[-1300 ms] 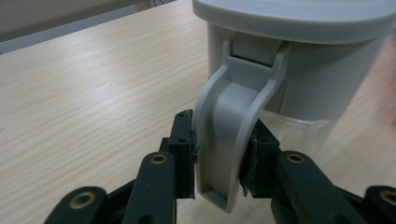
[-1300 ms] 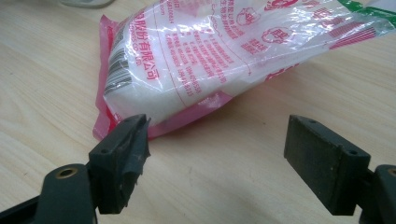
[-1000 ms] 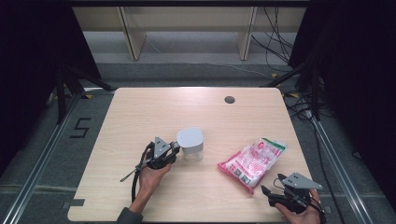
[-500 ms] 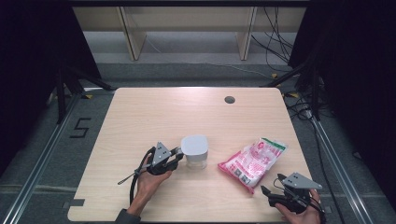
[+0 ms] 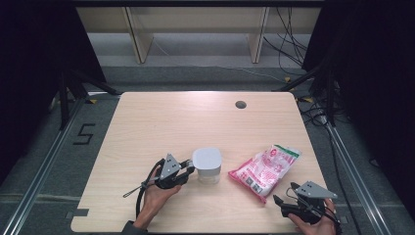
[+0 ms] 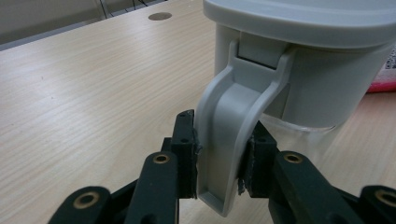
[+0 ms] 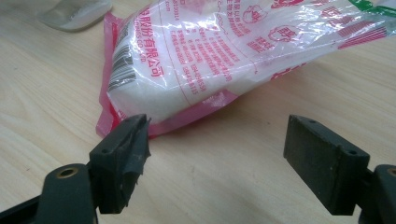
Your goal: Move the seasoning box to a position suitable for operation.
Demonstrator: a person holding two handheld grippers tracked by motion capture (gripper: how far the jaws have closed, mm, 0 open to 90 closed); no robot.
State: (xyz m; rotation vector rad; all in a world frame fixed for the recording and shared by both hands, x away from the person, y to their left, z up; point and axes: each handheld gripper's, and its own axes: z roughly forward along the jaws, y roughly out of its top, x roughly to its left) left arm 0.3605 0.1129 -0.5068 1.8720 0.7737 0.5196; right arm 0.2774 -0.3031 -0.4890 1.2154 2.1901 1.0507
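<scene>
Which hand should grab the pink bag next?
The right. The right gripper sits open just short of the pink bag, while the left gripper is shut on the container's handle.

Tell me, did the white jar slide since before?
Yes. The white jar, held by the left gripper, slid right, toward the pink bag, farther from the table hole.

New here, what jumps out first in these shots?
The left gripper is clamped on the grey latch handle of a lidded container near the table's front middle. Right of it lies a pink-and-white printed bag of white granules. The right gripper sits open just short of the bag's near corner, at the front right of the table.
</scene>
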